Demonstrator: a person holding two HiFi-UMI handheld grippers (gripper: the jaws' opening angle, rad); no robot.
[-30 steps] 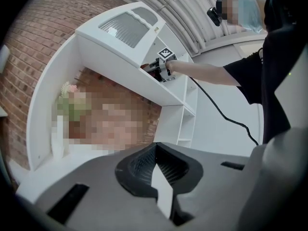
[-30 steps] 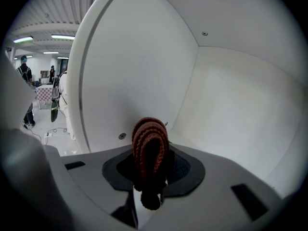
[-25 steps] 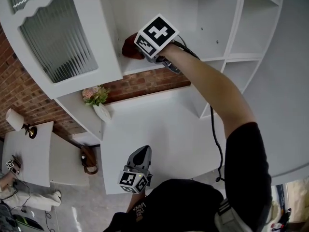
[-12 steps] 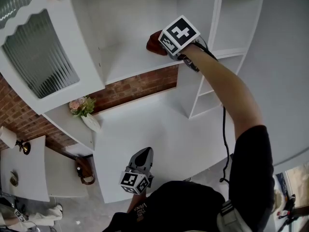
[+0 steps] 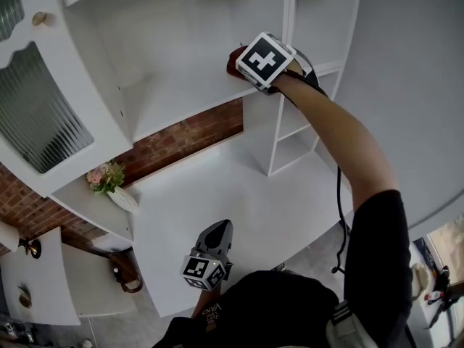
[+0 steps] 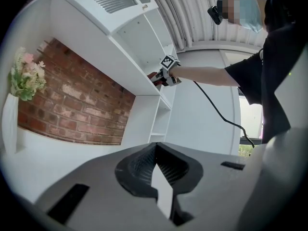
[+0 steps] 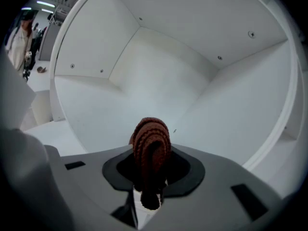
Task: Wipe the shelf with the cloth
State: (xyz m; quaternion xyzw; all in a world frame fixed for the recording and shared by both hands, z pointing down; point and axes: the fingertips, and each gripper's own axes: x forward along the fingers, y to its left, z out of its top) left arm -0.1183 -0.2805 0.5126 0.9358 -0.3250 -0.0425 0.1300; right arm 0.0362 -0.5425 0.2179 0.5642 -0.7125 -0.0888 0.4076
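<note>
A rust-brown knitted cloth (image 7: 151,138) is clamped in my right gripper (image 7: 150,177), folded and sticking up past the jaws. In the head view the right gripper (image 5: 254,62) reaches into the white cabinet, pressing the cloth (image 5: 235,59) onto the shelf board (image 5: 181,93) close to the right-hand upright. The shelf's bare white inside (image 7: 159,81) fills the right gripper view. My left gripper (image 5: 217,230) hangs low over the desk, shut with nothing in it (image 6: 155,150). From there the right gripper (image 6: 167,73) and the cloth (image 6: 153,75) show far off.
An open cabinet door with ribbed glass (image 5: 36,122) stands at the left. A white vase of flowers (image 5: 109,183) sits on a lower ledge before the brick wall (image 5: 181,140). Small side compartments (image 5: 297,133) lie right of the upright. A cable (image 5: 339,216) trails from my right arm.
My right gripper has slid the cloth rightward along the shelf, from near the open door toward the right upright. The left gripper has stayed where it was.
</note>
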